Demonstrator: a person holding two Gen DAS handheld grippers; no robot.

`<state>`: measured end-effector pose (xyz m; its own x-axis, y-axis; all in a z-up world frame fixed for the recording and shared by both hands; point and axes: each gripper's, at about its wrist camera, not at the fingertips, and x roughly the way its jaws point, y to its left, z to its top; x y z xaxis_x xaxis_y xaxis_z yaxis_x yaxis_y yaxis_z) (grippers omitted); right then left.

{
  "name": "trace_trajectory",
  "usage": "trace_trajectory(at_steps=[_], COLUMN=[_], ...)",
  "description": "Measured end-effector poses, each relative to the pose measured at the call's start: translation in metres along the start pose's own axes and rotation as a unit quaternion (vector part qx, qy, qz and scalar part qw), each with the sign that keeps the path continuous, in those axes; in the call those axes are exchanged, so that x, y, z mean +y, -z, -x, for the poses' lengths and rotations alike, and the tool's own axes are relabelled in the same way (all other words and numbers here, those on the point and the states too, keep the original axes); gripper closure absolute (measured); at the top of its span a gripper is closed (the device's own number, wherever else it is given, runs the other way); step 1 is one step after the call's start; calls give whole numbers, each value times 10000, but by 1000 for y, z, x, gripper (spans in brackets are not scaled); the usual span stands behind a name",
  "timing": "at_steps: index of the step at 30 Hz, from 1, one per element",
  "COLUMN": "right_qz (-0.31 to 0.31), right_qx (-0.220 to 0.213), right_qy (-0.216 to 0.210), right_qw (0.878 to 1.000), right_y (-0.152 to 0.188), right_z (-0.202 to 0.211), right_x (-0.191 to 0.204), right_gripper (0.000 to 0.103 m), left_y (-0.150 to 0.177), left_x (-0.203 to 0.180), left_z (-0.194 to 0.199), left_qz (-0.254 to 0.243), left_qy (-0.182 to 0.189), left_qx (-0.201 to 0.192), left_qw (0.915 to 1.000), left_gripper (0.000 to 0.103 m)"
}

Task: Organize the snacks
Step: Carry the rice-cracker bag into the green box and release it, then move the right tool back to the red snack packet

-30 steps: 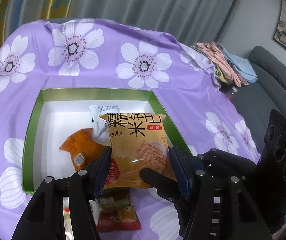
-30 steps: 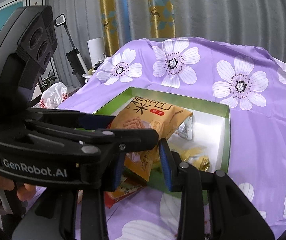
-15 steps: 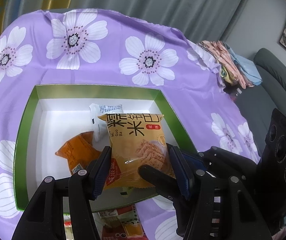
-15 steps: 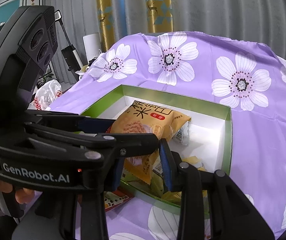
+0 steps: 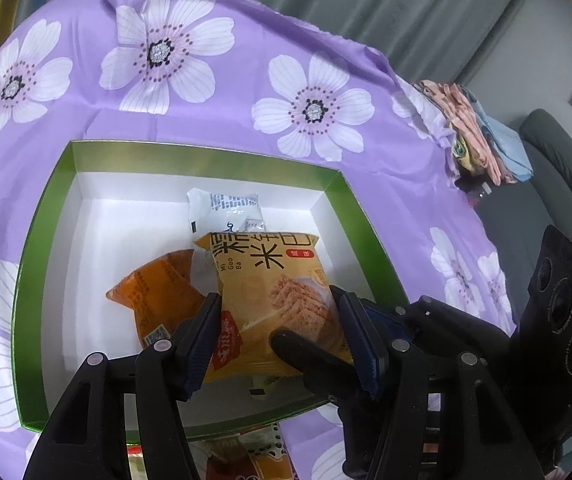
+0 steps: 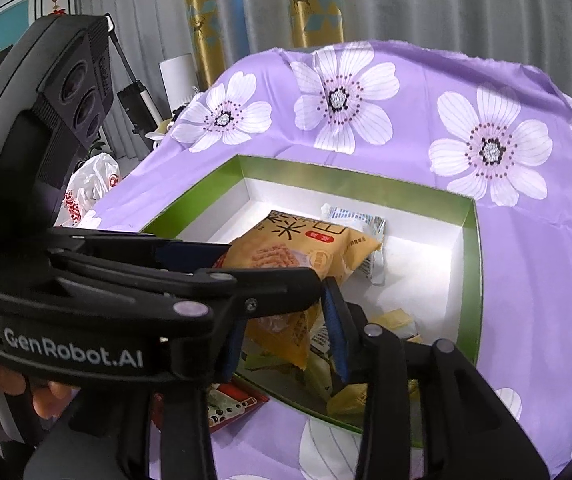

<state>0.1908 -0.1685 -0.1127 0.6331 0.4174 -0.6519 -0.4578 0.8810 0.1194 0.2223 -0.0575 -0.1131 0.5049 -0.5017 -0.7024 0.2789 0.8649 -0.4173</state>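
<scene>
An orange rice-cracker pack (image 5: 274, 280) hangs over a green-rimmed white box (image 5: 338, 184) on the purple flowered cloth. My left gripper (image 5: 280, 344) is shut on it, its blue pads pressing the pack's two side edges. One black finger (image 5: 306, 356) of the right gripper lies across the pack's front. In the right wrist view the pack (image 6: 306, 248) has its lower end between the pads of my right gripper (image 6: 284, 336). Those jaws are opening, and a gap shows beside the right pad. A left-gripper finger (image 6: 246, 292) crosses in front.
Inside the box lie a darker orange packet (image 5: 158, 296), a white packet (image 5: 226, 208) and small yellow packets (image 6: 394, 318). A red packet (image 6: 234, 404) lies on the cloth just outside the box's near rim. Folded cloths (image 5: 482, 140) and a grey sofa stand to the right.
Both grippers carried the pack forward and slightly down, from the box's near rim to over its inside. The right gripper's pads have spread apart around the pack.
</scene>
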Motion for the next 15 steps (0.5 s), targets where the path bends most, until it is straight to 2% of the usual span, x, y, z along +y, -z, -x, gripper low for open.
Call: trace_trajectory(at_steps=[3,7,12,15], right_qz=[-50,-117,-246,-401], right_qx=[50,-8,-206,-275], right_qy=[65,77,146,150], right_qw=[10000,9999,9994,9987], right_y=[1,1,2,6], right_z=[-3,1,15,25], right_x=[-1,-3,-11,-17], right_gripper=[53,50,41,41], left_y=[0,-1,-3,-2], left_x=[1,2,9,17], left_z=[-2,2,18,32], left_qz=[33,58,125,227], left_qy=[45,86,50,15], left_qx=[40,-58,-248,-363], left_qw=[10000,9999,9996,9991], left_gripper=[43,24,24,24])
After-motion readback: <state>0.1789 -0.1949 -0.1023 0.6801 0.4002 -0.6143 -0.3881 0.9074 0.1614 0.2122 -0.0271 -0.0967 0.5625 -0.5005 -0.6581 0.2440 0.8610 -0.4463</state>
